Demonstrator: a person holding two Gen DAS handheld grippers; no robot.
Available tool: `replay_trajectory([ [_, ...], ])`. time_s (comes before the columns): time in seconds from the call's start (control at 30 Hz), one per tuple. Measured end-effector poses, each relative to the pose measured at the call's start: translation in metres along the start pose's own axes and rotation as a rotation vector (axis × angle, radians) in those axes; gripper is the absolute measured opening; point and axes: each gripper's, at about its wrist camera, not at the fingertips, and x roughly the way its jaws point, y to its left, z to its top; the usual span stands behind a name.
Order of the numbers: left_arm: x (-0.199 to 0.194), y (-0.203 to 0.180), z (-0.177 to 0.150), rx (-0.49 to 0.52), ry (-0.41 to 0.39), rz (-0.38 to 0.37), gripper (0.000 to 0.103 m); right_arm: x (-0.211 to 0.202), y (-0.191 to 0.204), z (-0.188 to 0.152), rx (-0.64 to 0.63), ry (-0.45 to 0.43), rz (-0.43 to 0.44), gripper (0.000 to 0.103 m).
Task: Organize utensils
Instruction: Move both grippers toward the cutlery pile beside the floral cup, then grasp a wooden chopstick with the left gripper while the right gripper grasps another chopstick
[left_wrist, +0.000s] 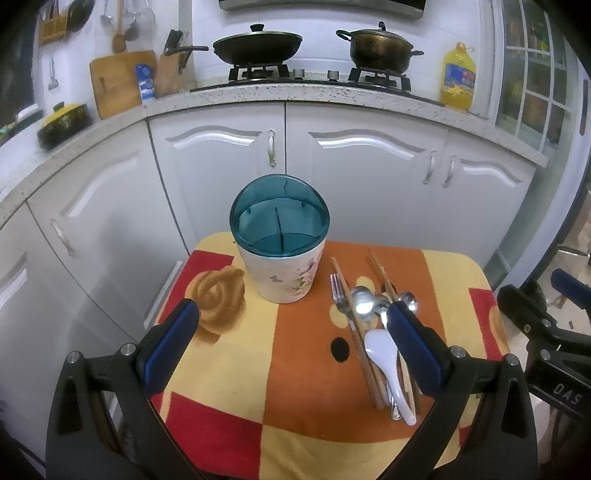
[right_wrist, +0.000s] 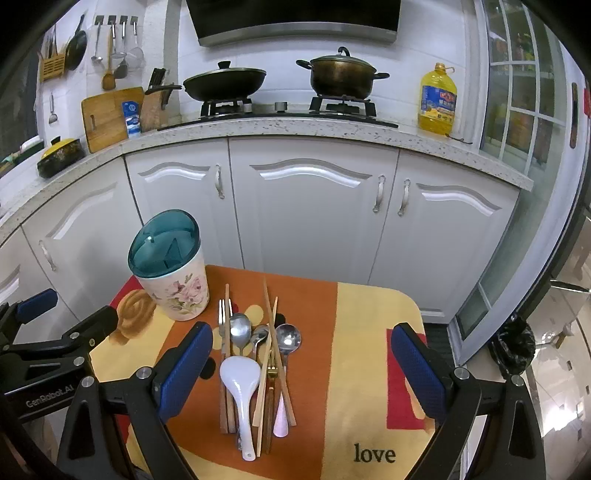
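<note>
A floral utensil holder with a teal divided top stands upright at the back of a small cloth-covered table; it also shows in the right wrist view. A pile of utensils lies to its right: a white spoon, metal spoons, a fork and wooden chopsticks. The pile also shows in the left wrist view. My left gripper is open and empty, low over the table before the holder. My right gripper is open and empty, above the pile.
The tablecloth is orange, yellow and red, with the word "love". White kitchen cabinets stand close behind the table. On the counter are a wok, a pot and an oil bottle.
</note>
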Motion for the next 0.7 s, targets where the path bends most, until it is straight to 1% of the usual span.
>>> replay_trajectory([
  [0.3,0.004,-0.005,-0.003,0.005,0.019,-0.027,0.102,0.005,-0.002,-0.002,-0.004,0.012,-0.008,0.097],
  [0.7,0.025,0.000,-0.008,-0.019,0.076,-0.065,0.102,0.019,-0.003,-0.005,-0.009,0.044,-0.010,0.097],
])
